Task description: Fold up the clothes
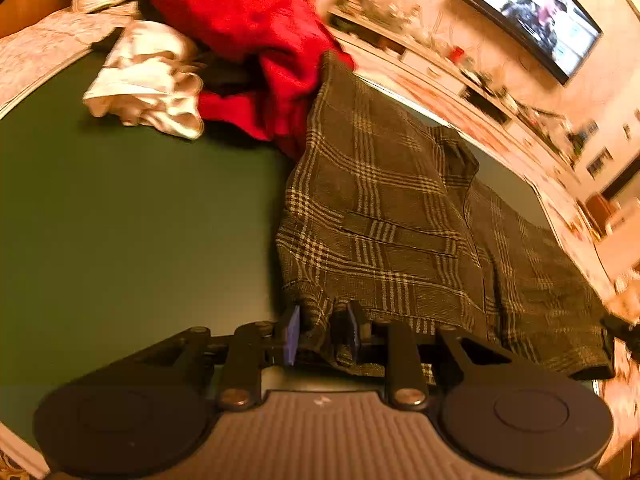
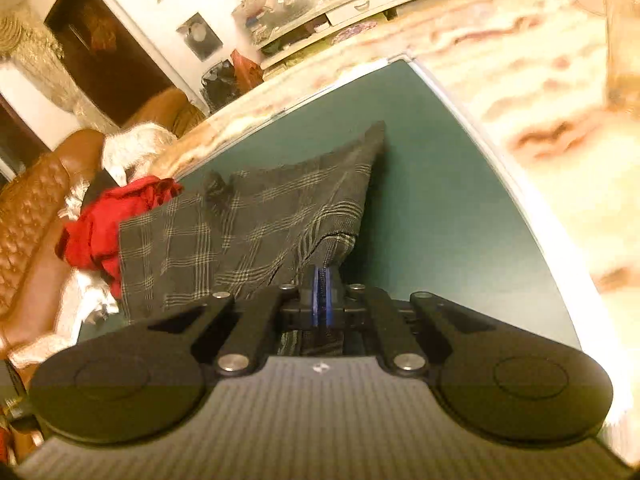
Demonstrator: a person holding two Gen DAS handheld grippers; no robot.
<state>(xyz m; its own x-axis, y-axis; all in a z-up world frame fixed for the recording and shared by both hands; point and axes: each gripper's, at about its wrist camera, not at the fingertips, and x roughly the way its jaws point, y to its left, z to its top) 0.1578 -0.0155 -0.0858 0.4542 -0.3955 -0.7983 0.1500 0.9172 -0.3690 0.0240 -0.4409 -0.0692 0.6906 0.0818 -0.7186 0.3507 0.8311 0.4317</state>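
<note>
On the green table (image 1: 120, 220), both tools (image 1: 322, 334) (image 2: 322, 300) pinch the plaid trousers (image 1: 400, 220).

1. The right gripper (image 2: 322, 300) has its blue-padded fingers (image 2: 317, 296) pressed tight together on a corner of the dark plaid woven garment (image 2: 248, 220).
2. That garment spreads left and away over the dark green table top (image 2: 432, 200).
3. A crumpled red cloth (image 2: 100, 232) touches its far left edge.
4. White fabric (image 2: 80, 308) lies beside the red, by a tufted brown leather sofa (image 2: 28, 216).
</note>
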